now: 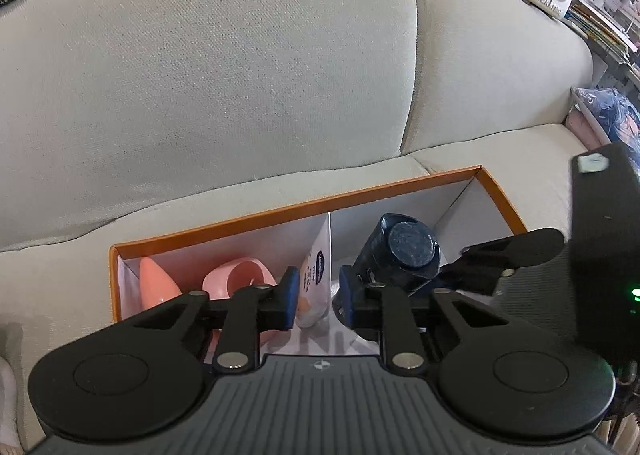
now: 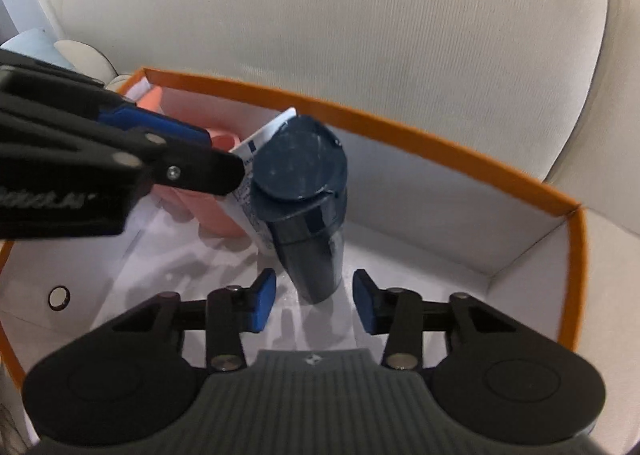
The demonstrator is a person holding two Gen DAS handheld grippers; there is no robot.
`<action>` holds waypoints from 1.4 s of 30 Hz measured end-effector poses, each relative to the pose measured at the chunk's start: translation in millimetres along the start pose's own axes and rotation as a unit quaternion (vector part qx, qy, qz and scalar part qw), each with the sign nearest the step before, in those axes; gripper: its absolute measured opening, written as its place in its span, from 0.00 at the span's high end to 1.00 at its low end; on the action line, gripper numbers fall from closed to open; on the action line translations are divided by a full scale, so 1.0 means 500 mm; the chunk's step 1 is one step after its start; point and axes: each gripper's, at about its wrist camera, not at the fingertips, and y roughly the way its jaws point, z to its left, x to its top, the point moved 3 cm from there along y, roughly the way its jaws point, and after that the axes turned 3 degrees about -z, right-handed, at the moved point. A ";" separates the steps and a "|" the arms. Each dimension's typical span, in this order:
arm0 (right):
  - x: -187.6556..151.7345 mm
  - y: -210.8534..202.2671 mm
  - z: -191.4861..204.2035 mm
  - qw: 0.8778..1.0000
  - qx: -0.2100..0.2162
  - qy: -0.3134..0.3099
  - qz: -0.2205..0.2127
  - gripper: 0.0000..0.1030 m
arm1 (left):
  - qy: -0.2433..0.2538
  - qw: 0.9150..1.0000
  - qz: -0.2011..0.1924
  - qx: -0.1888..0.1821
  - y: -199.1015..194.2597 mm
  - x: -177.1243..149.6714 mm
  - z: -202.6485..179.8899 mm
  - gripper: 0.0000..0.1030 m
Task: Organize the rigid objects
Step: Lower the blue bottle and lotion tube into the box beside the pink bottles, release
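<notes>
Right wrist view: inside the orange-rimmed box (image 2: pixel 440 143), the right hand-held gripper (image 2: pixel 314 305) gapes beside the dark bottle (image 2: pixel 304 207); the left hand-held gripper (image 1: pixel 319 297) also gapes, astride a white tube (image 1: pixel 316 275).

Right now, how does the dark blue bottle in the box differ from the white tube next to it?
The dark blue bottle is a thick, rigid-looking cylinder with a round cap facing the camera; the white tube is flat, pale and printed. The bottle stands free between the open right gripper fingers; the left gripper straddles the tube. Both lean inside the orange box.

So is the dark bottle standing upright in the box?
Upright: the dark bottle stands on its base inside the box, cap up.
</notes>
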 end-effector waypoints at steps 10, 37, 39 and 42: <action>0.032 0.042 -0.004 1.000 0.005 0.015 0.005 0.68 | -0.003 1.000 -0.004 -0.001 0.017 0.001 0.008 0.94; 0.005 -0.026 -0.001 1.000 -0.008 0.015 -0.025 0.64 | 0.008 0.999 -0.042 0.016 -0.062 -0.014 0.000 0.90; -0.009 -0.065 -0.003 0.999 -0.007 0.018 -0.038 0.64 | 0.013 0.998 -0.063 0.014 -0.095 -0.026 -0.009 0.84; -0.033 -0.127 0.001 0.997 -0.006 0.027 -0.067 0.64 | 0.020 0.995 -0.100 0.005 -0.161 -0.052 -0.034 0.83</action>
